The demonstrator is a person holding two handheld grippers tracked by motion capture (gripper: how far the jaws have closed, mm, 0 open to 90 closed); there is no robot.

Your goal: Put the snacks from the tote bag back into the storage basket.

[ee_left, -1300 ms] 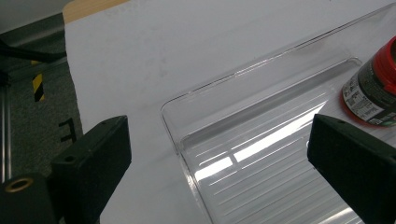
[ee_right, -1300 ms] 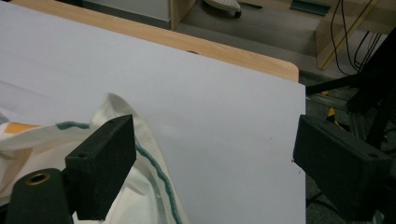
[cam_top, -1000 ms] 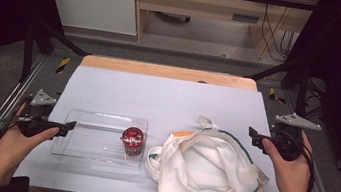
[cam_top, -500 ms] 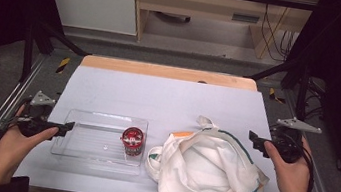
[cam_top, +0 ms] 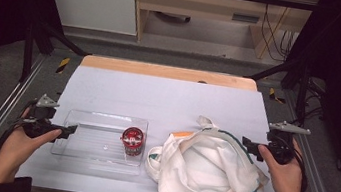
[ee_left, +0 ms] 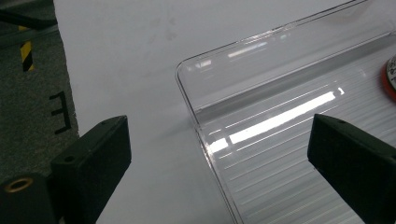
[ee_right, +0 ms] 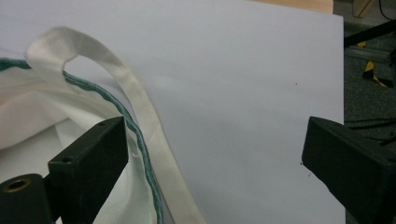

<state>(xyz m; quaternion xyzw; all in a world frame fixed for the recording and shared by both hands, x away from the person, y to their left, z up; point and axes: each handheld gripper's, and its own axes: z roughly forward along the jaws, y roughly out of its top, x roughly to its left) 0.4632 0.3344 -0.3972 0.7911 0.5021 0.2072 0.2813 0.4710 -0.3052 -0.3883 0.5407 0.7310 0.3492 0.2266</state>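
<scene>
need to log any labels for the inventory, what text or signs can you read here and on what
"E", a black mark on the grey floor beside the table, seen turned in the left gripper view.
Red can in the clear tray: print on its lid too small to read.
White tote bag: no print visible.

The table (cam_top: 158, 99) is a pale grey-white sheet with a strip of bare wood along its far edge. A clear plastic tray (cam_top: 96, 141) with a ribbed floor lies toward the near left – its corner (ee_left: 196, 74) rounded, its walls low. A white cloth tote bag (cam_top: 207, 177) with green trim is slumped on the near right, reaching the near edge; one handle (ee_right: 116, 70) loops out onto the bare sheet on its far side. Tray and bag lie near each other – whether they touch cannot be told. The far half is bare sheet.
</scene>
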